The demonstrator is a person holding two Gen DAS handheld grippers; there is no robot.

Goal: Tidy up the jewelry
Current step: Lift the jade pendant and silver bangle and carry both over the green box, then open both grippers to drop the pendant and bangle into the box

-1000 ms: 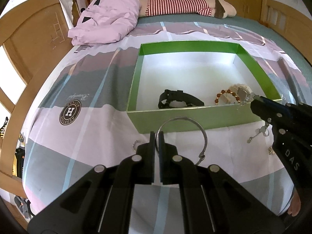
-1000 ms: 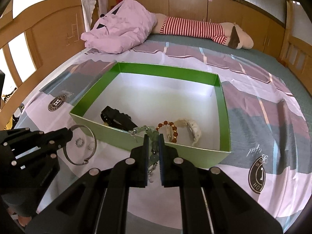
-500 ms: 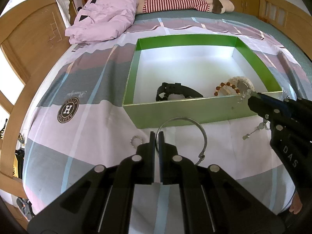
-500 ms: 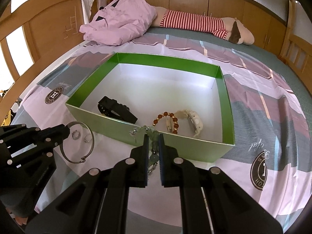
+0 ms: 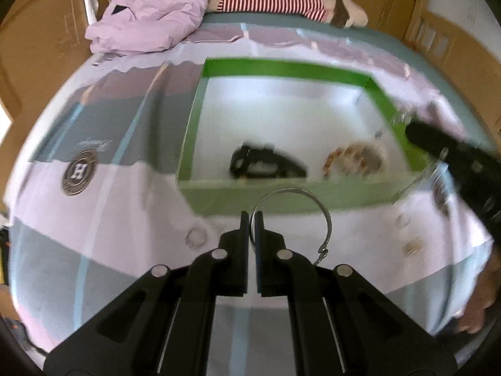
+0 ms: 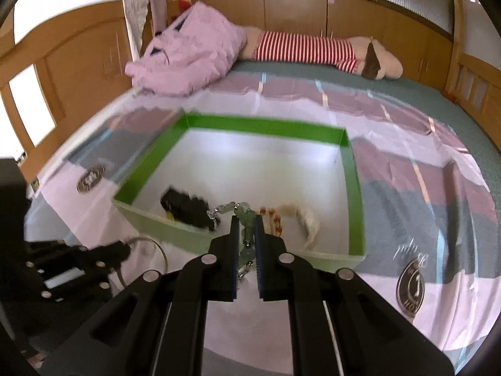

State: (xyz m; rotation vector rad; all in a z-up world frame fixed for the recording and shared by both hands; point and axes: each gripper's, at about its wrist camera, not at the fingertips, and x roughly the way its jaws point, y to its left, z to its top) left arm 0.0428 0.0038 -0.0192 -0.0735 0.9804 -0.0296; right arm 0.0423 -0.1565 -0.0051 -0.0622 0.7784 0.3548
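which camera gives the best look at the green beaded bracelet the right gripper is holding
The right wrist view: the pale green beaded bracelet sits centred, pinched in the right gripper. The left wrist view shows only a blurred glint of it at that gripper's tip.

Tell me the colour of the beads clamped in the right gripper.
Pale green beads, clearest in the right wrist view.

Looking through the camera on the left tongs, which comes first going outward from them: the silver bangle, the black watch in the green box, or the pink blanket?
1. The silver bangle, pinched at the tips of the left tongs, on the bedspread.
2. The black watch, inside the green box, near its front wall.
3. The pink blanket, far back on the left by the headboard.
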